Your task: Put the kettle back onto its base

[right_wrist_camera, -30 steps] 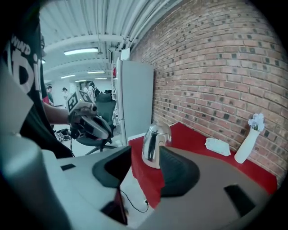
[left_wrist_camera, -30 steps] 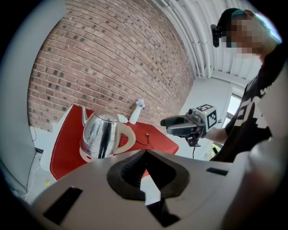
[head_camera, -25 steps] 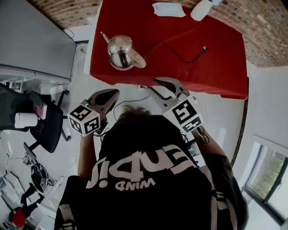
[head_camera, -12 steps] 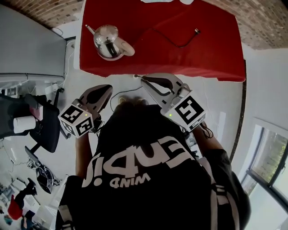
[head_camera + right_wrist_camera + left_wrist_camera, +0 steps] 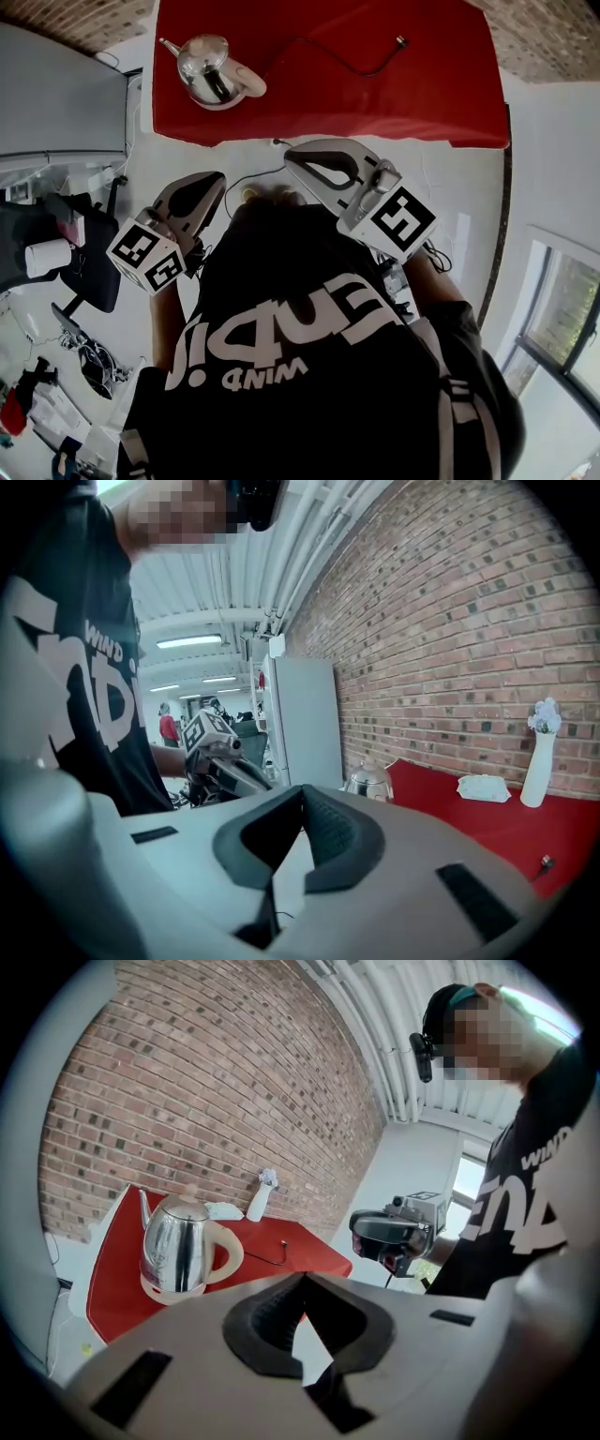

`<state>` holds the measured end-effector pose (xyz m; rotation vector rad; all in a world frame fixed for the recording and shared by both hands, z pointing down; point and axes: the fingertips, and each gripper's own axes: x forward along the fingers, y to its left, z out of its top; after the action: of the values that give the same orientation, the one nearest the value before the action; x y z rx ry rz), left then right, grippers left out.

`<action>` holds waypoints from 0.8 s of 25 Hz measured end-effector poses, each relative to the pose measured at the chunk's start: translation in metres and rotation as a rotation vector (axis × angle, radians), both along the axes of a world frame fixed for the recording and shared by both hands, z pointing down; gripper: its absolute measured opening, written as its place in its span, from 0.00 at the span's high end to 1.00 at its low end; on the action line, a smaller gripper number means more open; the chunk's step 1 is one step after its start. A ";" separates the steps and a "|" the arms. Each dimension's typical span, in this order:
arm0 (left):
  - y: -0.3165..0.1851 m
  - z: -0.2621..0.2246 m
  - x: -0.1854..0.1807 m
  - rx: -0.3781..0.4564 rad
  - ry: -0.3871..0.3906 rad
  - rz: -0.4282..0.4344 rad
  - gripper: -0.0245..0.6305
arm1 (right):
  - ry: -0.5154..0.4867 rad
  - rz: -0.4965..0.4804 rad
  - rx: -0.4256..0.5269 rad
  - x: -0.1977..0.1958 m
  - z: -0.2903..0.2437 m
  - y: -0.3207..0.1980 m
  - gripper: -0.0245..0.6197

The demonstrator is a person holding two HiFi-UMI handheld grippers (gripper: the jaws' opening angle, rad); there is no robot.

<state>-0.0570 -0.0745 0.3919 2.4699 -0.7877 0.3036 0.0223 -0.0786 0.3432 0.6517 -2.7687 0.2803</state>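
A shiny steel kettle [image 5: 208,67] with a beige handle stands upright on its beige base [image 5: 172,1288] near the left front corner of the red table [image 5: 375,103]. Both grippers hover off the table, in front of its near edge, apart from the kettle. My left gripper [image 5: 217,178] is shut and empty; in its own view the kettle [image 5: 180,1244] lies ahead to the left. My right gripper [image 5: 289,153] is shut with nothing between its jaws; the kettle [image 5: 368,782] shows small behind its tips.
A black cable [image 5: 347,58] lies loose across the table's middle. A white vase [image 5: 536,754] and a folded paper [image 5: 484,787] sit by the brick wall. A grey cabinet [image 5: 56,103] and an office chair [image 5: 89,258] stand to the left.
The right gripper's jaws have closed from open to shut. Both grippers have risen, and the table and kettle have slid toward the top of the head view. The kettle itself has not moved.
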 end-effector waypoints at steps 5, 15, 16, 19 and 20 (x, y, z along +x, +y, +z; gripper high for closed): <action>0.006 0.000 0.003 -0.010 -0.004 0.005 0.95 | 0.017 -0.032 0.009 -0.002 0.002 0.009 0.93; 0.017 0.000 0.006 0.001 0.003 0.012 0.95 | 0.000 -0.015 0.007 0.002 0.000 0.017 0.93; 0.017 -0.001 0.007 -0.002 -0.002 0.011 0.95 | 0.001 -0.015 0.007 0.003 -0.001 0.017 0.93; 0.017 -0.003 0.007 -0.002 -0.008 0.012 0.95 | 0.005 -0.015 0.009 0.004 -0.001 0.017 0.93; 0.017 -0.003 0.007 -0.002 -0.009 0.013 0.95 | 0.005 -0.014 0.010 0.004 -0.001 0.017 0.93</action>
<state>-0.0499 -0.0570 0.3890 2.4745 -0.7750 0.3196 0.0259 -0.0615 0.3420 0.6338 -2.7703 0.2611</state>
